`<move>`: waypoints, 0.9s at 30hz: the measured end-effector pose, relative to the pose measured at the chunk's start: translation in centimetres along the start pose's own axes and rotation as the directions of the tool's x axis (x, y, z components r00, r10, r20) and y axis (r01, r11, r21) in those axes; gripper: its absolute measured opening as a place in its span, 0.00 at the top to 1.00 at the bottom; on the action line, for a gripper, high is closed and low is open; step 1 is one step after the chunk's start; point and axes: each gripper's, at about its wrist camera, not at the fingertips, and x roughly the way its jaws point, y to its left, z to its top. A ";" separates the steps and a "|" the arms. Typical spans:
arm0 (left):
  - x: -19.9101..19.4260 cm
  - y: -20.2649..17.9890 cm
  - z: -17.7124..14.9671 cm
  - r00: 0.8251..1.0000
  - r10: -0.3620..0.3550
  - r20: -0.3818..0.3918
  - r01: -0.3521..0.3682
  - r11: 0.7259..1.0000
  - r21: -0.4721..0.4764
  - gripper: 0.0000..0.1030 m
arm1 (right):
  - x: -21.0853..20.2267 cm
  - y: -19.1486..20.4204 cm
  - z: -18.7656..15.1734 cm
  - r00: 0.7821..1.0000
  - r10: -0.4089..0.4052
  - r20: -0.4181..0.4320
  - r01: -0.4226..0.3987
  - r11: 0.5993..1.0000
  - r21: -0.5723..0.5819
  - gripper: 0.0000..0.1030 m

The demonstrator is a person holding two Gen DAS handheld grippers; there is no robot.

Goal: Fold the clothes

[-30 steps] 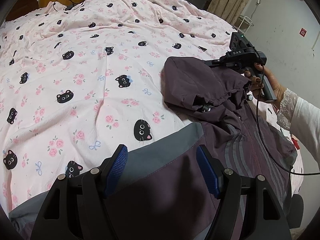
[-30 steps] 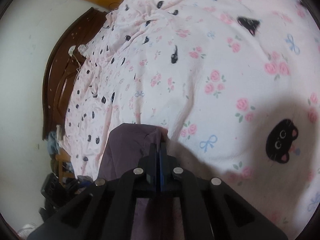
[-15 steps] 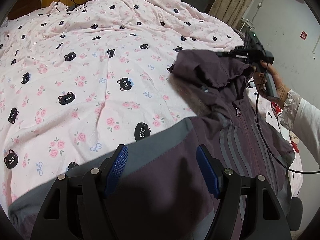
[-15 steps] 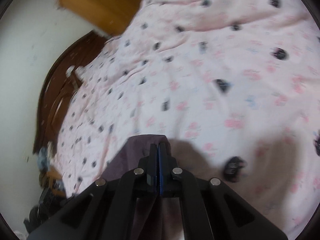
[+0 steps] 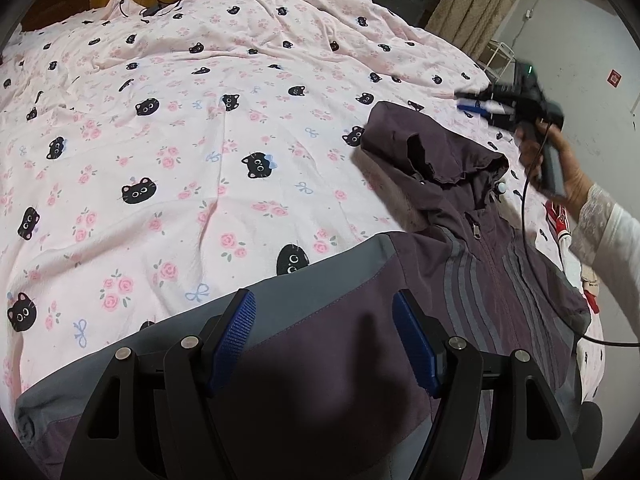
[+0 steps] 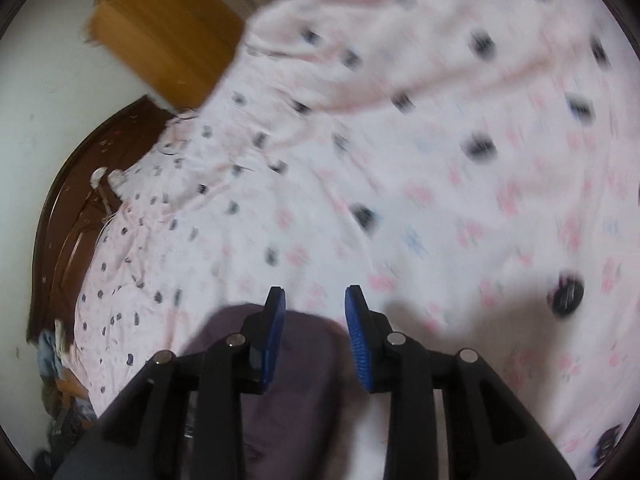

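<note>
A dark purple hooded jacket [image 5: 492,264] with grey stripes and grey sleeve panels lies front up on the bed, its hood [image 5: 424,152] spread out toward the far side. My left gripper [image 5: 324,320] hovers open just above the near sleeve, nothing between its blue pads. In the left wrist view my right gripper [image 5: 472,105] is lifted off beyond the hood, held by a hand. Seen from the right wrist, the right gripper [image 6: 316,314] stands open above the hood [image 6: 288,376], which lies loose below it.
The bed carries a pink quilt [image 5: 208,128] printed with black cats and roses. A dark wooden headboard [image 6: 76,208] and an orange cabinet [image 6: 160,36] stand at the far end. A black cable [image 5: 528,240] trails across the jacket. Red-and-white cloth [image 5: 560,220] lies at the right edge.
My right gripper, shut on the hood a second ago, carried it outward, laid it flat, then opened and lifted away. The left gripper stayed open over the sleeve.
</note>
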 end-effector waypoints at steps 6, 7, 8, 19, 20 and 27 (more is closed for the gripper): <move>0.0 -0.1 0.0 1.000 -0.005 -0.001 0.005 1.000 -0.003 0.36 | 3.1 9.0 -0.4 0.984 0.071 -0.161 -0.094 0.985 -0.141 0.68; -0.1 0.0 0.0 1.000 -0.005 -0.001 0.005 1.000 -0.006 0.36 | 4.5 10.3 -0.9 0.977 0.049 -0.207 -0.084 0.983 -0.164 0.68; -0.1 0.0 -0.1 1.000 -0.005 -0.001 0.005 1.000 -0.008 0.36 | 5.7 11.4 -1.4 0.969 0.025 -0.245 -0.073 0.980 -0.186 0.68; -2.1 -4.4 2.9 0.974 0.152 0.168 -0.178 0.973 0.147 0.30 | 2.5 16.8 -8.6 0.977 -0.215 -0.009 0.192 0.888 -0.417 0.58; -1.7 -5.1 3.7 0.970 0.157 0.185 -0.188 0.968 0.165 0.27 | 1.1 16.9 -9.7 0.969 -0.243 0.052 0.241 0.869 -0.432 0.49; 3.2 -7.4 6.9 0.972 0.142 0.186 -0.180 0.961 0.212 0.26 | -6.0 13.3 -13.9 0.913 -0.326 0.244 0.392 0.866 -0.310 0.42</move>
